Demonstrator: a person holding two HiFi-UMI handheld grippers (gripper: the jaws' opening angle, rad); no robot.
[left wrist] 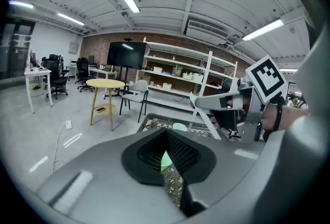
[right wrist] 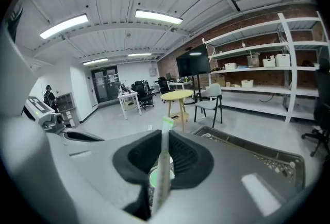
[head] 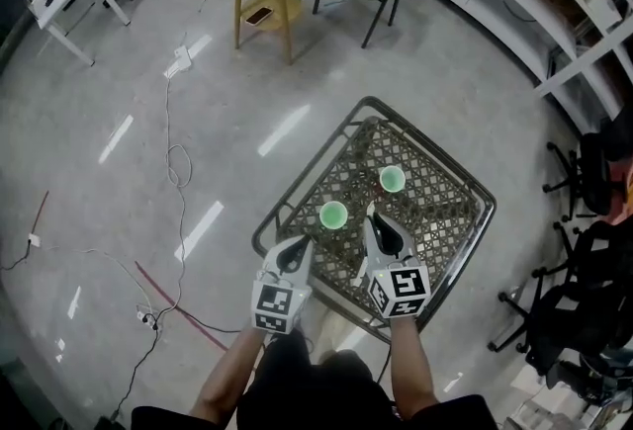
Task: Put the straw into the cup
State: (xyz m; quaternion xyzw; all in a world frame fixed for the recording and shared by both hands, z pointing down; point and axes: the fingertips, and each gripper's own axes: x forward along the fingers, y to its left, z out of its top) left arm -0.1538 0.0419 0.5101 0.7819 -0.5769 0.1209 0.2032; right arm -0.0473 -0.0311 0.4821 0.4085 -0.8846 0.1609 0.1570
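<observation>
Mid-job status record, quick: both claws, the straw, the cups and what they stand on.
left claw: shut, empty
right claw: shut on straw
straw: upright between the pads, not in a cup yet
near cup: green, upright, no straw
far cup: green, upright, no straw
surface: mesh table

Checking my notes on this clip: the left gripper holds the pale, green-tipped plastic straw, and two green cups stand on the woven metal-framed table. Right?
Wrong gripper. The right gripper view shows the pale, green-tipped plastic straw clamped in the right gripper; the left gripper holds nothing. The rest stands.
</observation>
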